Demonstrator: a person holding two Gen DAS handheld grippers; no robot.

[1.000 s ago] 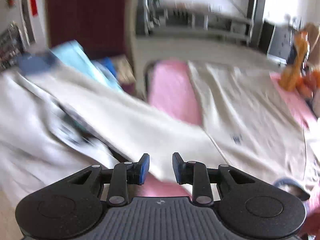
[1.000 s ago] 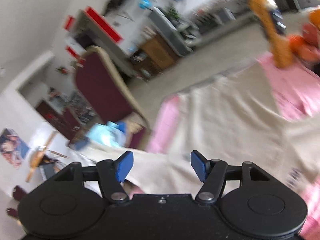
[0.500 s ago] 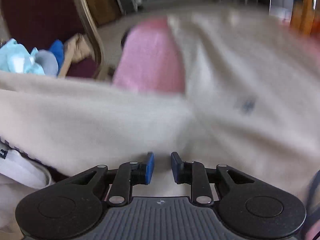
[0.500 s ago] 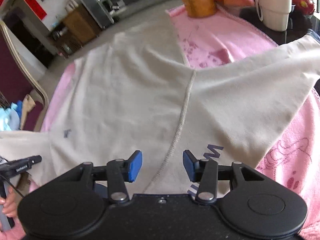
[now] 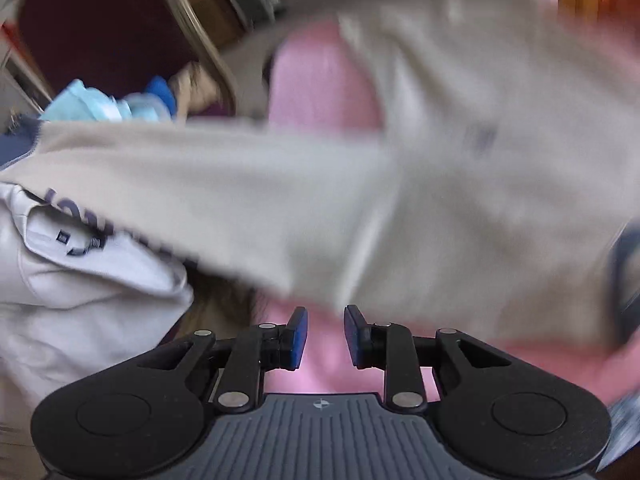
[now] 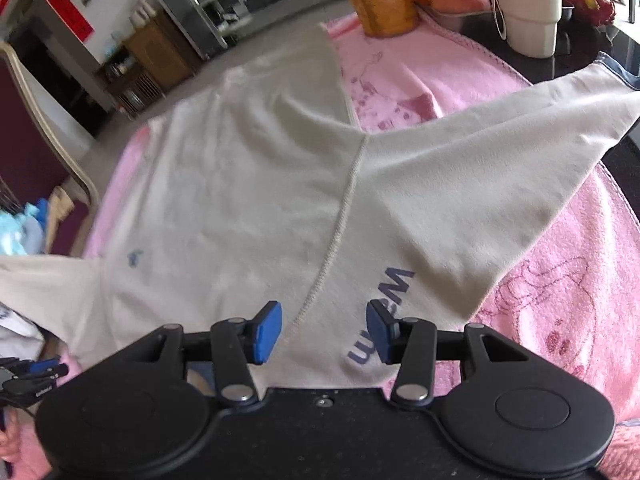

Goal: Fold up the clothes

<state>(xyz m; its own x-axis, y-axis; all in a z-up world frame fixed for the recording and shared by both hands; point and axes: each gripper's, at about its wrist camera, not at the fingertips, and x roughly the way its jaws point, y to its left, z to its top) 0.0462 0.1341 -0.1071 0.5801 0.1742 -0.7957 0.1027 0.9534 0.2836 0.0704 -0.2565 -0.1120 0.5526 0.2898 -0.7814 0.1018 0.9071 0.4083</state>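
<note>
Shirt: cream shirt (image 6: 248, 184) spread across desk (image 6: 568, 280); sleeve overhangs left edge.
Tools: left tool (image 5: 325, 336) slightly apart, right tool (image 6: 324, 330) wide apart, both empty.
Change: right tool now lower, nearer collar.

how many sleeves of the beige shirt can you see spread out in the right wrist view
2. One sleeve stretches right across the pink towel, its cuff near the dark table edge. The other sleeve runs off the left, its end out of frame. Both belong to the beige shirt.

Matt beige cloth shirt (image 6: 248, 208) w/ fuzzy pink towel (image 6: 560, 280).
</note>
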